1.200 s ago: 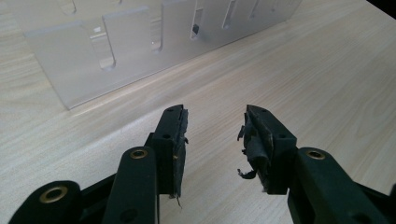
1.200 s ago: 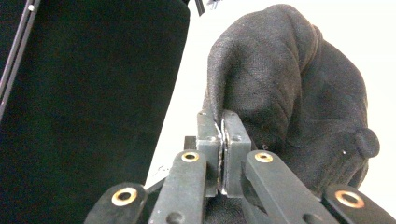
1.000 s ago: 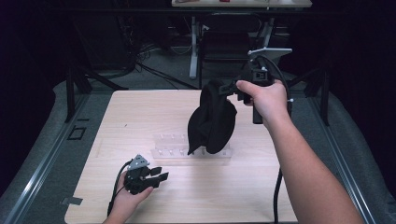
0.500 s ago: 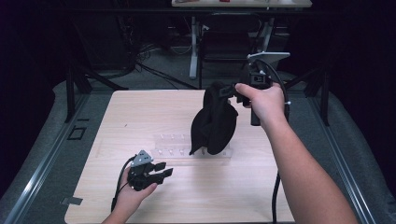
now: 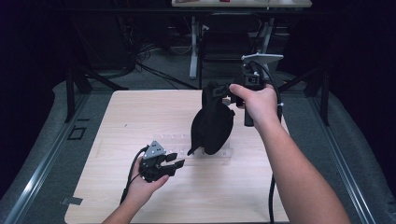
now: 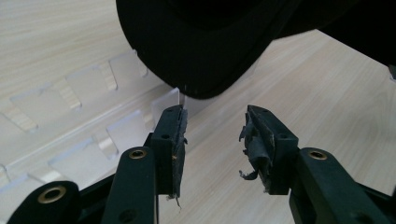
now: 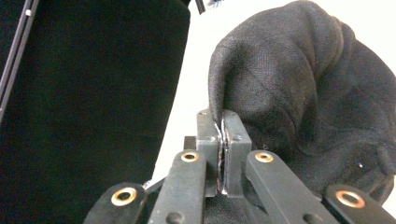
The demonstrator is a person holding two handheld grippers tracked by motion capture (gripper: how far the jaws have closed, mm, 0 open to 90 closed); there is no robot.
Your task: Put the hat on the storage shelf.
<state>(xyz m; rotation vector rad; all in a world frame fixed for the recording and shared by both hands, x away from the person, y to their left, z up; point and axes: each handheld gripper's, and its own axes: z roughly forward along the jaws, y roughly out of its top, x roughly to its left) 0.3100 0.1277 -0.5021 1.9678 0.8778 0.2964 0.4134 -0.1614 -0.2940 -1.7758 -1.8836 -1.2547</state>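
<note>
Black cap held up over the table (image 5: 140,116), one gripper gripping it, the other low and free.

The right forearm reaches out long, its right gripper (image 5: 223,91) raised, fingers (image 7: 232,135) pinched tight on the black cap's (image 5: 212,123) fabric; the cap hangs above a clear slotted tray (image 5: 180,142). Nearer than the cap, the left gripper (image 5: 173,160) points toward it, fingers (image 6: 170,140) parted, gripping nothing, tray just ahead.
</note>
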